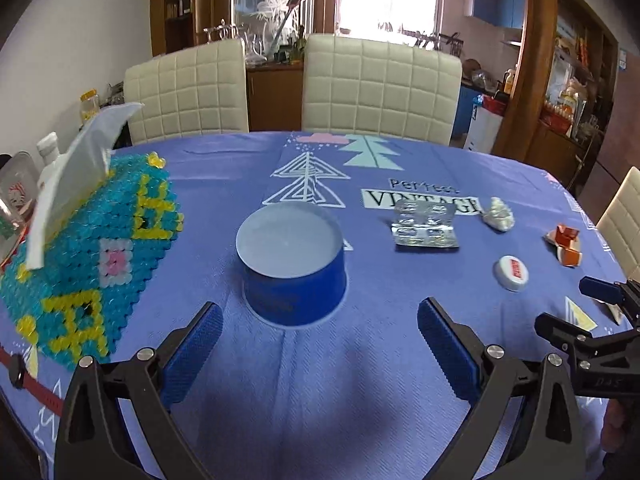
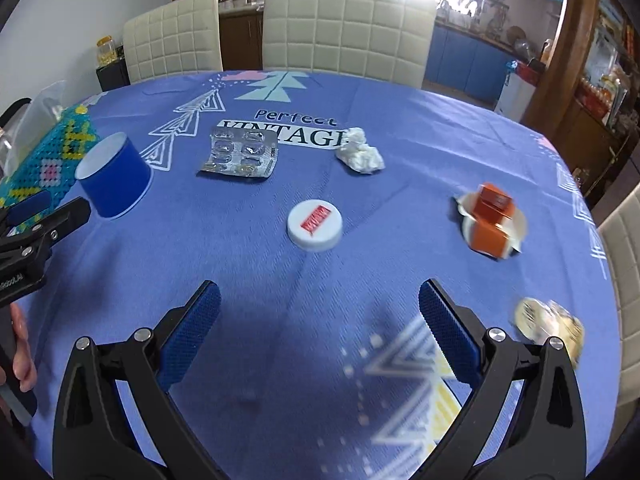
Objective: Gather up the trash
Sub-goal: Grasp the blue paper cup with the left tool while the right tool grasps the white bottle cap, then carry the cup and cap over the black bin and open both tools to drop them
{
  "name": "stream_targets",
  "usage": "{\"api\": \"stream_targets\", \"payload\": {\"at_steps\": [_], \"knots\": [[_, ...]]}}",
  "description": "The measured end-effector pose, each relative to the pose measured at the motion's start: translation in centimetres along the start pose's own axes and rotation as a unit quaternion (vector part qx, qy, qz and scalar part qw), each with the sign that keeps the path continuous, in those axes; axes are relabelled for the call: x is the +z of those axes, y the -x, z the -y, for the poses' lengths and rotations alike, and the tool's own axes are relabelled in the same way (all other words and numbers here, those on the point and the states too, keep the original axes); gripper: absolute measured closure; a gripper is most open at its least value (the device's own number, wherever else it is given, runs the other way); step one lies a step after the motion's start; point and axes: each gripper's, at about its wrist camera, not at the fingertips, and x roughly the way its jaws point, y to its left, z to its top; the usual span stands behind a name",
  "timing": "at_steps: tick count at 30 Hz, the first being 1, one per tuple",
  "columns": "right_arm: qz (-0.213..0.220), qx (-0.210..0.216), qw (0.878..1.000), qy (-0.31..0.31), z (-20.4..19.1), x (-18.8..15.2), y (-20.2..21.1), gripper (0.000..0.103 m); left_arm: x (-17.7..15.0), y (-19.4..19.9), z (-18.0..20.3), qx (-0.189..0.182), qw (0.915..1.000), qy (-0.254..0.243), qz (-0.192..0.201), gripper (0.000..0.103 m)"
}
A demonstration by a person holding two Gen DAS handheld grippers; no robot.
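Several light scraps are spread over a blue printed tablecloth (image 2: pixel 400 112). An upturned blue paper cup (image 1: pixel 294 264) stands at centre frame in the left view; it is judged thin and crushable, best taken across its walls. A silver foil blister pack (image 2: pixel 240 154), a crumpled white tissue (image 2: pixel 360 152), a white plastic bottle cap (image 2: pixel 315 226) and an orange torn carton (image 2: pixel 494 220) lie to its right. The left gripper (image 1: pixel 320 328) is spread wide, empty, just short of the cup. The right gripper (image 2: pixel 320 308) is likewise apart, touching nothing, near the cap.
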Motion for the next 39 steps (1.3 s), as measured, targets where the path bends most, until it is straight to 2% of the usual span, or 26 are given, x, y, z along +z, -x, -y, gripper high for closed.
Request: {"api": "stream_targets", "payload": {"at_steps": [8,10,12,14,15,16,17,23,28,31,39], "knots": [[-0.026,-0.009,1.000,-0.008,-0.4,2.8,-4.8,0.005,2.2,-4.3,-0.9,0.026,0.9994,-0.007,-0.020,0.008],[-0.032,-0.009,0.999,-0.010,-0.6,3.2,-5.5,0.007,2.4,-4.9,-1.2,0.021,0.9994,-0.004,-0.025,0.008],[-0.031,0.002,0.999,-0.013,-0.6,3.5,-5.7,0.014,2.3,-4.9,-1.3,0.022,0.9995,-0.005,-0.021,0.008],[-0.028,0.005,1.000,-0.011,-0.8,3.6,-5.4,0.030,2.1,-5.1,-1.3,0.017,0.9996,-0.005,-0.022,0.008],[-0.027,0.005,1.000,-0.010,-0.8,3.6,-5.3,0.036,2.0,-5.4,-1.4,0.012,0.9995,-0.003,-0.029,0.015],[-0.026,0.008,1.000,-0.007,-0.8,3.5,-5.0,0.053,1.9,-5.7,-1.6,0.001,0.9990,0.002,-0.044,0.029],[-0.028,0.016,0.999,-0.006,-0.8,3.4,-4.8,0.062,1.7,-5.7,-1.7,-0.002,0.9989,0.006,-0.047,0.029],[-0.024,0.014,1.000,0.011,-0.7,1.0,-2.9,0.062,0.6,-3.8,-1.7,-0.008,0.9990,0.019,-0.040,0.029],[-0.021,0.012,0.999,0.020,0.0,-1.5,-0.2,0.062,-0.7,-1.3,0.2,-0.011,0.9993,-0.003,-0.034,0.029],[-0.018,0.008,1.000,0.020,1.2,-3.6,2.1,0.062,-1.6,0.4,2.3,-0.024,0.9989,-0.019,-0.035,0.029],[-0.007,-0.029,1.000,-0.004,6.5,-9.1,7.7,0.062,-3.8,5.6,11.3,-0.078,0.9935,-0.081,-0.018,0.029]]}}
